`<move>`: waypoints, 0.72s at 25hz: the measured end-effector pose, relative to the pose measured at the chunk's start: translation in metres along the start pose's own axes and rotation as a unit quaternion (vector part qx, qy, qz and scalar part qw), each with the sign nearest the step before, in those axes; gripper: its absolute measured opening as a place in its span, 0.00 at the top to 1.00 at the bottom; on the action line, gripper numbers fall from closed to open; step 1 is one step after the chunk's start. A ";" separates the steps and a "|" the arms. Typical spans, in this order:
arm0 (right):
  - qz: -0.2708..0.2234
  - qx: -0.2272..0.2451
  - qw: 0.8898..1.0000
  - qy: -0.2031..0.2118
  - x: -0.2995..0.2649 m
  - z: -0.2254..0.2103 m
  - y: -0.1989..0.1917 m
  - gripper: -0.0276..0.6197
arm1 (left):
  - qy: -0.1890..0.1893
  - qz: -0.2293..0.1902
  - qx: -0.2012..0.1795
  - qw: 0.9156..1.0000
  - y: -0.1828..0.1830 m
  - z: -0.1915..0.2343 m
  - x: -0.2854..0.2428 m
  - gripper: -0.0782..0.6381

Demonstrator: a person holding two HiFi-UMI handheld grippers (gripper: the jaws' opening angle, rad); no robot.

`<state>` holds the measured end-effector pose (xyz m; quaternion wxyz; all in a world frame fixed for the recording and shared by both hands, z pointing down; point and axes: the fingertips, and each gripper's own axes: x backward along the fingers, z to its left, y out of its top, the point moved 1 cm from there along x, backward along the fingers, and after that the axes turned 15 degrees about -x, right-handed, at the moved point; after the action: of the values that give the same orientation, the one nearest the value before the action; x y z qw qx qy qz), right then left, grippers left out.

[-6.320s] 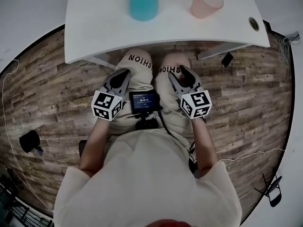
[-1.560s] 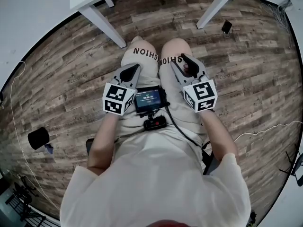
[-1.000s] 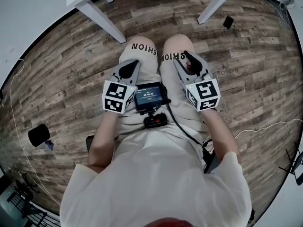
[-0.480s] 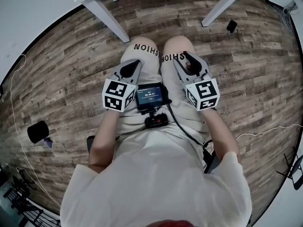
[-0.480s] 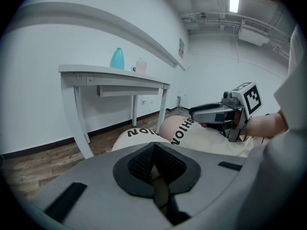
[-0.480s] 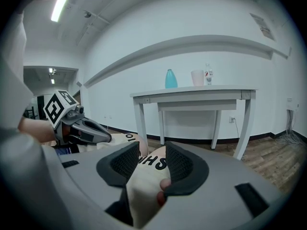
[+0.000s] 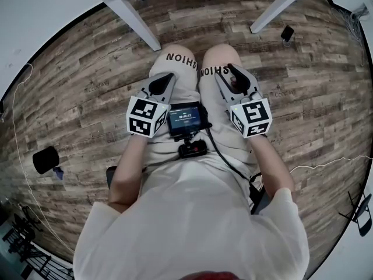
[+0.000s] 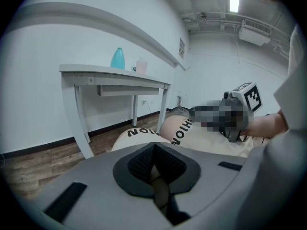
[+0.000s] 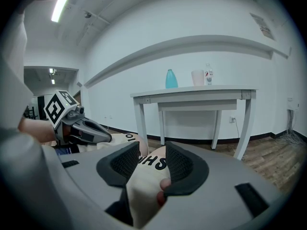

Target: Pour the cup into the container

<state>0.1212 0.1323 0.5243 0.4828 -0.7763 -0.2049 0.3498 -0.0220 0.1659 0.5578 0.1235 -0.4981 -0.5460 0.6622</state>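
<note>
Cup (image 9: 197, 77), pink, stands beside the teal container (image 9: 171, 78) on the white tabletop (image 9: 225, 91), well apart from the person's lap (image 7: 180, 77); left gripper (image 8: 153, 152) fingers are pressed together, right gripper (image 9: 152, 159) fingers narrowly apart, empty; cup looks light, thin-walled, squashable; best gripped mid-wall, gently.

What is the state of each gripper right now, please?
Left gripper: closed, holding nothing.
Right gripper: partly open, holding nothing.
</note>
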 end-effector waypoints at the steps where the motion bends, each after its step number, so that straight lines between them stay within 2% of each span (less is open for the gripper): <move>1: 0.000 0.000 1.000 0.000 0.000 0.000 0.000 0.69 | 0.000 0.000 0.000 1.000 0.000 0.000 0.000 0.88; 18: 0.000 0.002 1.000 -0.002 -0.001 0.000 0.000 0.70 | 0.002 0.001 -0.006 1.000 0.000 0.000 -0.001 0.88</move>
<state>0.1209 0.1318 0.5247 0.4843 -0.7742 -0.2052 0.3521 -0.0215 0.1655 0.5587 0.1211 -0.5011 -0.5488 0.6580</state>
